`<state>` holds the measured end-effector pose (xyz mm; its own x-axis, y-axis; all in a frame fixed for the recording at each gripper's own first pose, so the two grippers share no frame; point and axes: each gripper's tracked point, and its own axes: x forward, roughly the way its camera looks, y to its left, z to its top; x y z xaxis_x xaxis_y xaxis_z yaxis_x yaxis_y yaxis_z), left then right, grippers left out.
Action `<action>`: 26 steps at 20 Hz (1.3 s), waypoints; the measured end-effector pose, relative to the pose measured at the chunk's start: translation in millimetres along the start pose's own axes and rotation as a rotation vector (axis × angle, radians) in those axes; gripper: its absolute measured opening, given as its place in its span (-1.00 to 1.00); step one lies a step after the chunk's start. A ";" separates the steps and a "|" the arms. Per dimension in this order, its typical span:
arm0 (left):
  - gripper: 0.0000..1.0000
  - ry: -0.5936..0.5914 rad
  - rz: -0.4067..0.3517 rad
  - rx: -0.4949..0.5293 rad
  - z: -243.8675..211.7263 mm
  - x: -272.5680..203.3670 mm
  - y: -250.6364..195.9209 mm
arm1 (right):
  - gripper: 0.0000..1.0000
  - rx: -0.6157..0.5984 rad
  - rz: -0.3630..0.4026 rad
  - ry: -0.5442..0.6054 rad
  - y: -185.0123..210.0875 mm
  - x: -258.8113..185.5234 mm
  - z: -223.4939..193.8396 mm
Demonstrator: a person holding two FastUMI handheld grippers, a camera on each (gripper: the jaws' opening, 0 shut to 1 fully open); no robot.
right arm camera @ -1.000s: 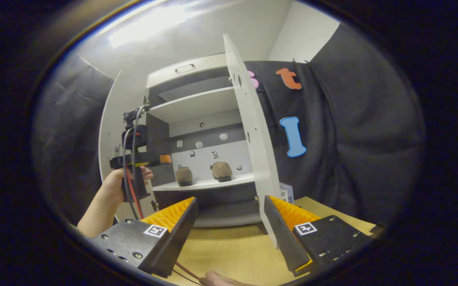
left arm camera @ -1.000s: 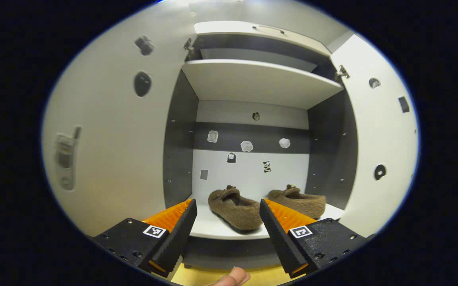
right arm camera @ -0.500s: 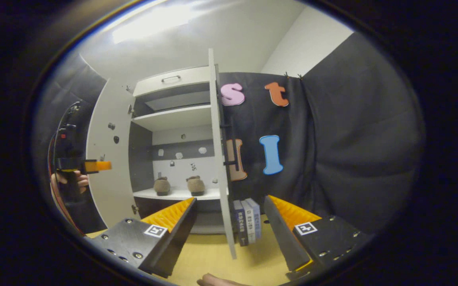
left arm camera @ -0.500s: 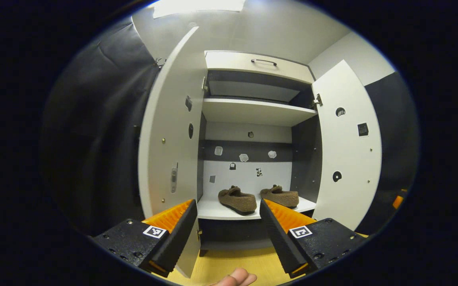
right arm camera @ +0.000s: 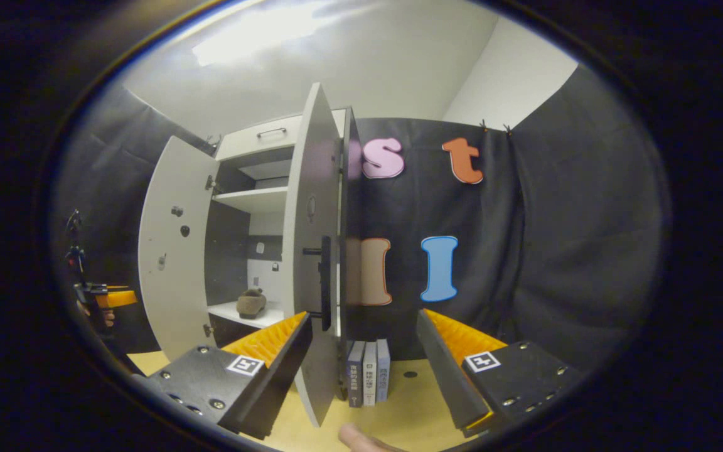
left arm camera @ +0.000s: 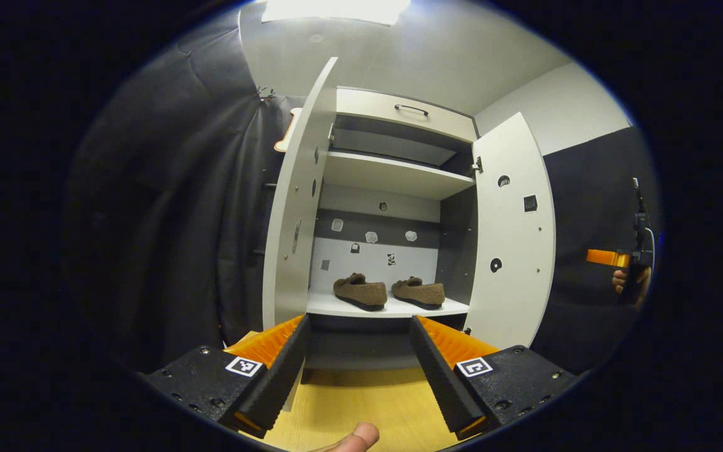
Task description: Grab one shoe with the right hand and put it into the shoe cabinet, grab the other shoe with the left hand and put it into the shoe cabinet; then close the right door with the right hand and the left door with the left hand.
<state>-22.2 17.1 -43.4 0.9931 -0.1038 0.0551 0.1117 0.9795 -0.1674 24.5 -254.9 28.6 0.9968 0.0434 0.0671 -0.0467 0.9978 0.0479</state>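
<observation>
- In the left gripper view, the left gripper was seen with its fingers spread apart and nothing held between them, above the wooden tabletop.
- A fingertip of the holding hand was visible at the bottom edge.
- Straight ahead, the shoe cabinet was seen with both doors open: the left door nearly edge-on, the right door swung wide.
- Two brown furry shoes were set side by side on the lower shelf, one shoe to the left and the other shoe just beside it.
- Far to the right of that view, the other gripper and the hand holding it were glimpsed.
- In the right gripper view, the right gripper was likewise seen parted and empty above the tabletop.
- The outer face of the right door, with its dark handle, was seen close ahead, just beyond the fingers and not touched by them.
- One shoe was visible on the shelf past the door's edge.
- A few books were stood upright on the tabletop beside the cabinet.
</observation>
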 end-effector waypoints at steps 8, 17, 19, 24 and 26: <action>0.92 -0.025 -0.034 0.050 4.1 -28.8 16.9 | 1.00 -0.012 -0.055 0.048 -17.8 51.6 -16.8; 0.92 -0.011 -0.034 0.042 -10.9 -38.9 48.2 | 1.00 -0.064 -0.063 0.104 -9.4 103.8 -31.2; 0.92 -0.003 -0.035 0.031 -15.9 -39.8 51.1 | 0.96 -0.075 0.001 0.103 5.1 114.7 -32.0; 0.92 0.011 -0.043 0.023 -25.7 -44.4 59.4 | 0.80 -0.073 0.025 0.079 18.6 119.4 -29.2; 0.92 0.016 -0.035 0.018 -27.8 -46.6 63.1 | 0.86 -0.108 0.032 0.071 36.6 118.9 -26.9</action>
<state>-60.4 78.9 -83.9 0.9891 -0.1407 0.0443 0.1458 0.9782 -0.1480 143.0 -211.8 11.4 0.9972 0.0752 -0.0037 -0.0753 0.9953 -0.0614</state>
